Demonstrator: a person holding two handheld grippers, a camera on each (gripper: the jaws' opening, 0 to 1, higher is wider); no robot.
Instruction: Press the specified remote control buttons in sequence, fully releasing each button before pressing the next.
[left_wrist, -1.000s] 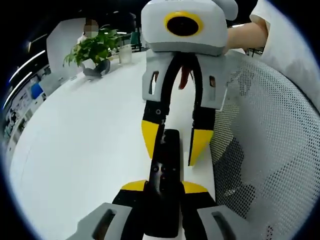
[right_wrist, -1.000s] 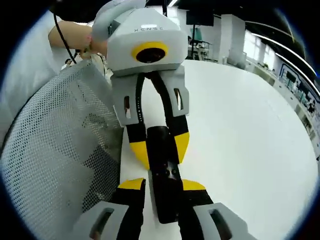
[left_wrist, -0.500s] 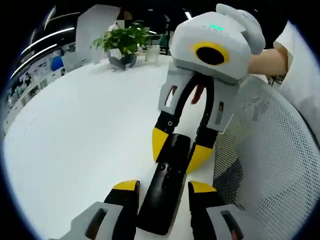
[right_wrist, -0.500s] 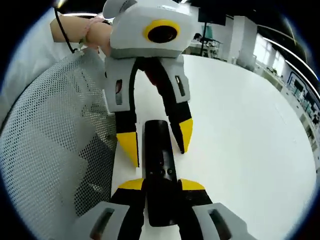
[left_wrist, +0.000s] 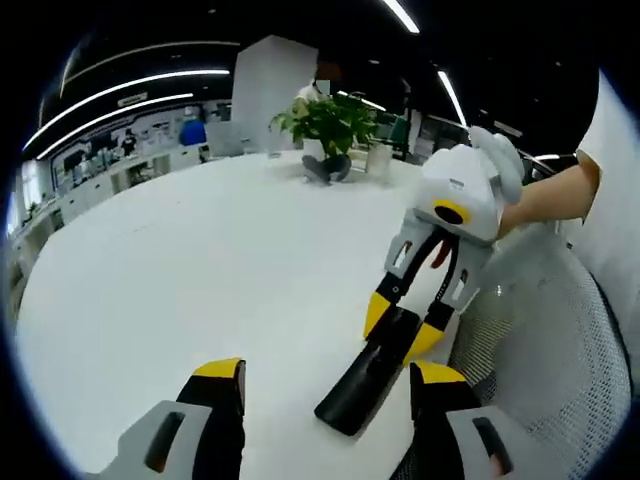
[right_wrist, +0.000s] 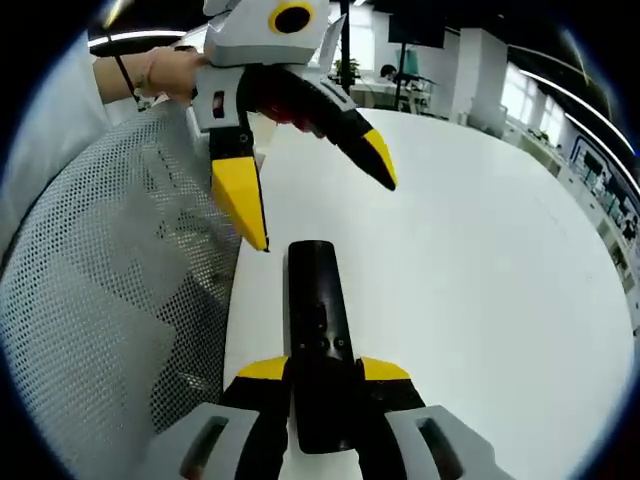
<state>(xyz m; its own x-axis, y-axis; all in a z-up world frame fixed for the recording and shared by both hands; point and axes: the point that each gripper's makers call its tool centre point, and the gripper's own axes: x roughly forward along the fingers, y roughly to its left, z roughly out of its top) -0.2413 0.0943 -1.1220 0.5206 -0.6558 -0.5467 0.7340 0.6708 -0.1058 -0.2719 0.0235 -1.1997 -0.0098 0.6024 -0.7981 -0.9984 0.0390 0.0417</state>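
A black remote control (right_wrist: 312, 320) lies lengthwise on the white table (right_wrist: 470, 260). My right gripper (right_wrist: 323, 370) is shut on its near end, one yellow-tipped jaw on each side. In the left gripper view that same right gripper (left_wrist: 402, 328) clamps the far end of the remote control (left_wrist: 368, 375). My left gripper (left_wrist: 328, 372) is open wide, its jaws apart from the remote. The right gripper view shows the left gripper (right_wrist: 325, 215) raised above the remote's far end, touching nothing.
A grey mesh chair back (right_wrist: 110, 300) stands right beside the remote along the table edge, also seen as mesh chair back (left_wrist: 545, 340). A potted plant (left_wrist: 325, 120) sits at the table's far side. A person's forearm (left_wrist: 545, 195) holds the right gripper.
My left gripper has let go of the remote, opened wide and drawn back and up from it. The right gripper stays shut on the remote, which has not moved.
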